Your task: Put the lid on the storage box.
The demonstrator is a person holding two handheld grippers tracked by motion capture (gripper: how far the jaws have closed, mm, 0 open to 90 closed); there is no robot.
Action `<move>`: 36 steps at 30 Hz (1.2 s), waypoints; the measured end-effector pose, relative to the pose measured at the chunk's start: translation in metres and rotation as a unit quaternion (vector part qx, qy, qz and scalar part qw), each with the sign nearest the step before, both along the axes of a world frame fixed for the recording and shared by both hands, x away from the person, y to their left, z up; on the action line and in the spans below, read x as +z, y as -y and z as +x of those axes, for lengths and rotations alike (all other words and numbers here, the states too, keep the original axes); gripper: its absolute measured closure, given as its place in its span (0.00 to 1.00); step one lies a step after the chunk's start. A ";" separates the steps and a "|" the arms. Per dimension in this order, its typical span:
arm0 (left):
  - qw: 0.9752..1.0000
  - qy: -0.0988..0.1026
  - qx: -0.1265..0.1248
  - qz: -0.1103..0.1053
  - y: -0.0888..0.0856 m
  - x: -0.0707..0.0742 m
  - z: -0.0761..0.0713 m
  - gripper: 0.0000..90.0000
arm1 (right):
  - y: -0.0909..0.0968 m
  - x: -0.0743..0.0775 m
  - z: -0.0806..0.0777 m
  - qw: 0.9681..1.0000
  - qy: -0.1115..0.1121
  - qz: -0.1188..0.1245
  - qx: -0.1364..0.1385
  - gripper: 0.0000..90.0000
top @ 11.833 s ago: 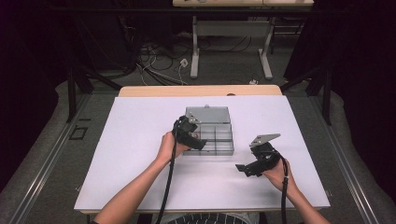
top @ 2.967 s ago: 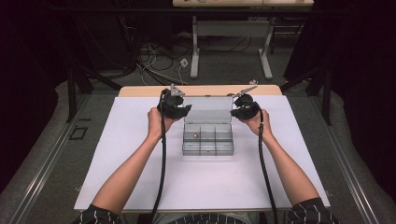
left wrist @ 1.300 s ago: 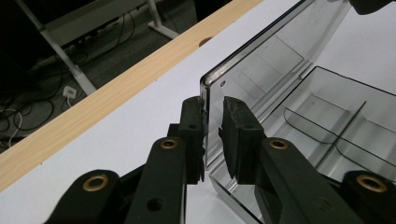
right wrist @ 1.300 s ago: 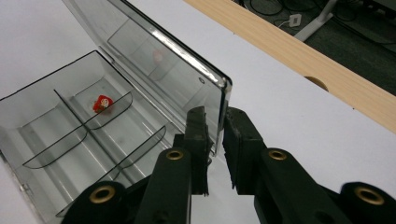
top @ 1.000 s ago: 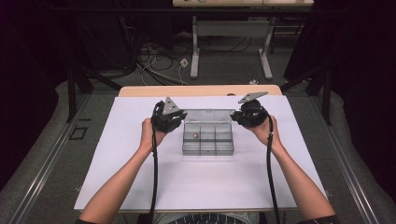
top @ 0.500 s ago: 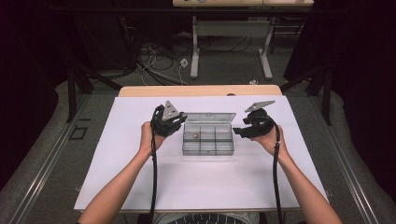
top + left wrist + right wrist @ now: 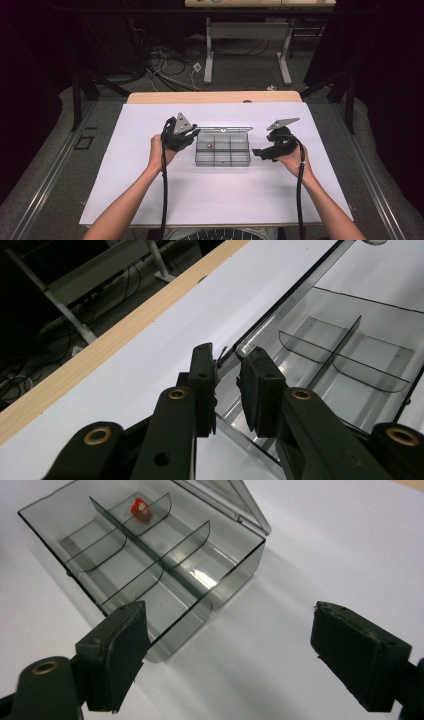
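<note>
A clear plastic compartment box (image 7: 222, 156) sits mid-table with its lid (image 7: 225, 129) swung up at the far side. A small red piece (image 7: 210, 145) lies in a far-left compartment and shows as the red piece (image 7: 140, 508) in the right gripper view. My left gripper (image 7: 192, 134) is shut on the lid's left end; in its own view the left gripper (image 7: 227, 360) has its pads pinching the lid (image 7: 290, 305) edge. My right gripper (image 7: 256, 152) hovers just right of the box. Its jaws have just been opening, and the right gripper (image 7: 230, 615) has nothing between them.
A white sheet (image 7: 215, 195) covers the table, with a wooden strip (image 7: 215, 97) along the far edge. Beyond it on the floor are desk legs (image 7: 208, 60) and loose cables (image 7: 170, 65). Bare sheet lies in front of and beside the box.
My right gripper let go of the lid's right end, opened wide, and dropped away to the right of the box. The left gripper stayed on the lid.
</note>
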State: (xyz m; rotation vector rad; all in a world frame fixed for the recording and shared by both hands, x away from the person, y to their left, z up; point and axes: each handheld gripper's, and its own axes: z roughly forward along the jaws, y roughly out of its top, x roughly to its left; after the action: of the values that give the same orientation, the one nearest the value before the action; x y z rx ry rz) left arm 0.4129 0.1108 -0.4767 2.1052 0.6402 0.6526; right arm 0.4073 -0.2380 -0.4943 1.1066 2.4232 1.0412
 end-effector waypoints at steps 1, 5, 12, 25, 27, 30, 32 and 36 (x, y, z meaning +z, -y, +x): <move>1.000 0.002 0.000 -0.001 0.000 0.000 0.000 0.85 | 0.000 -0.001 -0.002 1.000 -0.001 0.000 -0.002 0.16; 1.000 -0.002 -0.002 0.004 0.000 -0.001 -0.003 0.85 | 0.002 -0.004 -0.006 1.000 -0.004 0.000 -0.002 0.14; 1.000 -0.003 -0.006 0.011 -0.001 -0.004 -0.007 0.85 | 0.001 -0.007 -0.015 1.000 -0.015 0.001 0.001 0.09; 1.000 -0.005 -0.005 0.016 -0.001 -0.011 -0.013 0.85 | 0.004 -0.016 -0.027 1.000 -0.021 -0.006 0.008 0.04; 1.000 -0.003 -0.003 0.013 -0.001 -0.011 -0.014 0.85 | 0.004 -0.016 -0.030 1.000 -0.021 -0.009 0.011 0.04; 1.000 -0.005 -0.003 0.019 -0.001 -0.011 -0.015 0.85 | 0.005 -0.016 -0.033 1.000 -0.026 -0.006 0.007 0.04; 1.000 -0.002 -0.003 0.019 0.000 -0.012 -0.016 0.85 | 0.006 -0.017 -0.034 1.000 -0.023 -0.008 0.009 0.04; 1.000 0.000 -0.005 0.026 -0.001 -0.014 -0.019 0.85 | 0.009 -0.017 -0.037 1.000 -0.023 -0.008 0.008 0.04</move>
State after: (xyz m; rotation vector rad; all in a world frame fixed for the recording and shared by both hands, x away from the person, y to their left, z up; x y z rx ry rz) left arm 0.3942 0.1115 -0.4904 2.1558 0.6195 0.6708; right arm 0.3698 -0.2467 -0.5112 1.1208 2.4758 1.0103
